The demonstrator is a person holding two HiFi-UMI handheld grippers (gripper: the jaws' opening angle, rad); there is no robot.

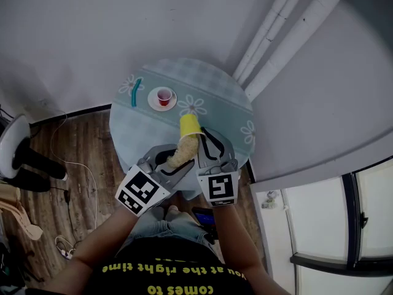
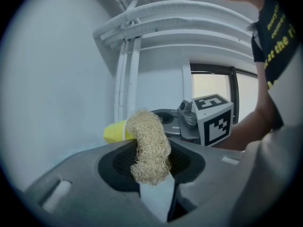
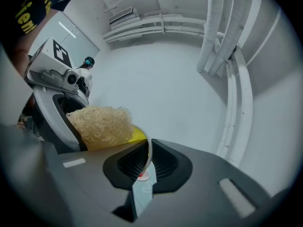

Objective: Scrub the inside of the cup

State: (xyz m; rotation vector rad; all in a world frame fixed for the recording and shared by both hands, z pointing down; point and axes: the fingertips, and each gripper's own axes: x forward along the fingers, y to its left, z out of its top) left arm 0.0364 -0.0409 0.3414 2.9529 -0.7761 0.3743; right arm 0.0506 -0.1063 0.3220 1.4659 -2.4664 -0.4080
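Note:
A yellow cup [image 1: 190, 126] is held tilted over the round table [image 1: 224, 100], its mouth turned toward me. My right gripper [image 1: 206, 145] is shut on the cup's rim; in the right gripper view the thin wall [image 3: 147, 151] runs between the jaws of the right gripper [image 3: 147, 163]. My left gripper [image 1: 174, 163] is shut on a tan loofah scrubber [image 1: 182, 152]. The loofah's [image 2: 150, 144] far end reaches into the cup's [image 2: 115, 131] mouth. The inside of the cup is hidden.
A small red cup [image 1: 163, 96] stands on a white saucer at the table's far side, with a teal brush [image 1: 136, 91] to its left. White pipes [image 1: 276, 29] run up the wall behind the table. Cables lie on the wood floor [image 1: 67, 165] at left.

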